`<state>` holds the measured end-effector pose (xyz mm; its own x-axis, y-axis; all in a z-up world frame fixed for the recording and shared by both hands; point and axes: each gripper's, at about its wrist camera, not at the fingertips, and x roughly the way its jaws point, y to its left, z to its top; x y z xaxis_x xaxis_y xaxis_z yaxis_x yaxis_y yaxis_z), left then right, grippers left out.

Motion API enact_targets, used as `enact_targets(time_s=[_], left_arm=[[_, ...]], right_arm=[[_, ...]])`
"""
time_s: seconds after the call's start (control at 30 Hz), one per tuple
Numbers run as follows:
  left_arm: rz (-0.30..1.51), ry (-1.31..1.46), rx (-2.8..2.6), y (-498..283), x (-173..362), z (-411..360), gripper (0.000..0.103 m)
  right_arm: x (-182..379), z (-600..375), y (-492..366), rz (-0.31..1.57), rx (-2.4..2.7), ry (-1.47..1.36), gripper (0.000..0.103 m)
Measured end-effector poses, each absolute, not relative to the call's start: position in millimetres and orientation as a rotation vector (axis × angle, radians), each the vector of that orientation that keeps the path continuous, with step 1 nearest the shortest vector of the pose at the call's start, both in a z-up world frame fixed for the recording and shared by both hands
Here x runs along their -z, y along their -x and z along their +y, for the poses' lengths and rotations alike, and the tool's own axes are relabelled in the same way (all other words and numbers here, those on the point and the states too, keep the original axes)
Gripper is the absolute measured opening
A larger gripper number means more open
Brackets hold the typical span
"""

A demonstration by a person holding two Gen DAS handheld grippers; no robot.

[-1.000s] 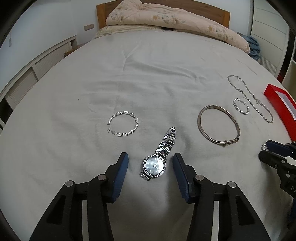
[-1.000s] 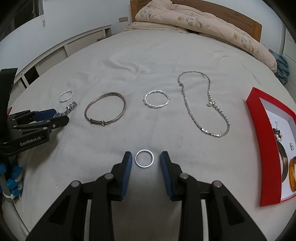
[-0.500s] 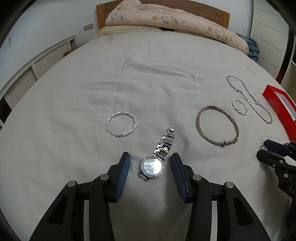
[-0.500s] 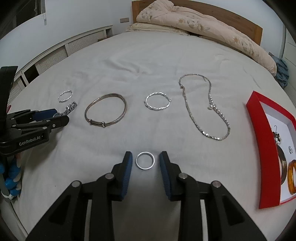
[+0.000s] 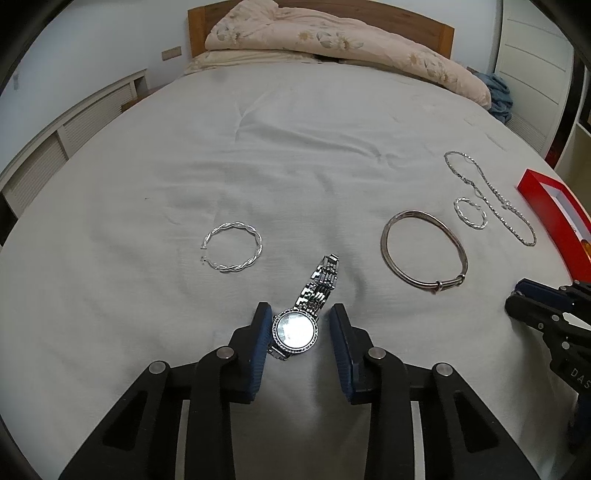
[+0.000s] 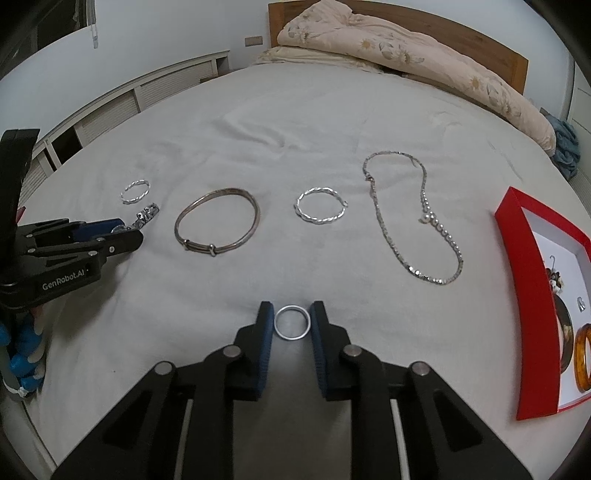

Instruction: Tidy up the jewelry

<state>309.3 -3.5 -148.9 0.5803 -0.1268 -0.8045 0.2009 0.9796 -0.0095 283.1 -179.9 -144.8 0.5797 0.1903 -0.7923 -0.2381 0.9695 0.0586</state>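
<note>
A silver watch (image 5: 295,330) lies on the white bedsheet between the fingers of my left gripper (image 5: 297,328). The left pad touches the watch case; a small gap shows at the right pad. A small silver ring (image 6: 291,322) lies between the fingers of my right gripper (image 6: 291,325), with both pads right at its edges. A twisted silver bangle (image 5: 232,252), a plain silver bangle (image 5: 424,256), a smaller twisted hoop (image 5: 470,212) and a chain necklace (image 5: 491,192) lie on the sheet. A red box (image 6: 532,295) holds several pieces at the right.
A folded floral duvet (image 5: 332,40) and wooden headboard (image 5: 406,18) lie at the far end of the bed. White slatted cabinets (image 6: 110,110) run along the left. The right gripper shows at the right edge of the left wrist view (image 5: 546,314).
Both grippers have narrowed. The left fingers have closed in around the watch case, and the right fingers have closed in to the ring's edges.
</note>
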Motion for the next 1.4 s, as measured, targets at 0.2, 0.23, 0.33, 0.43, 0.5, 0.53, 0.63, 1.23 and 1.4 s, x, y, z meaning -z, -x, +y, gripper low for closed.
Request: enact_targets(time_s=[0.2, 0.23, 0.33, 0.43, 0.5, 0.53, 0.63, 1.23, 1.4], left_arm=[[0.932, -0.086, 0.201, -308.9, 148.5, -5.5, 0.024], [0.931, -0.088, 0.199, -308.8, 148.3, -6.0, 0.024], [0.93, -0.082, 0.198, -308.5, 147.9, -6.6, 0.024], [0.929, -0.082, 0.193, -307.5, 147.2, -7.5, 0.024], [0.931, -0.082, 0.191, -306.5, 146.2, -8.8, 0.023], [0.932, -0.079, 0.191, -305.8, 145.2, -9.2, 0.023], [0.937, -0.078, 0.193, -304.5, 142.2, -10.0, 0.023], [0.89, -0.08, 0.2, -258.2, 86.2, -12.7, 0.023], [0.861, -0.097, 0.208, -232.2, 61.5, -18.3, 0.023]], right_arm=[[143.8, -182.0, -284.0, 0.917, -0.259, 0.048, 0.019], [143.4, -182.4, -284.0, 0.916, -0.26, 0.046, 0.019], [142.2, -183.8, -283.8, 0.915, -0.264, 0.039, 0.019], [140.5, -184.9, -282.9, 0.913, -0.267, 0.032, 0.019], [138.7, -185.8, -282.0, 0.911, -0.268, 0.027, 0.019], [138.0, -185.7, -281.1, 0.91, -0.268, 0.026, 0.019], [133.9, -187.0, -278.3, 0.907, -0.27, 0.02, 0.019], [76.8, -189.8, -235.3, 0.842, -0.29, -0.021, 0.019], [54.4, -193.5, -211.2, 0.82, -0.286, -0.026, 0.019]])
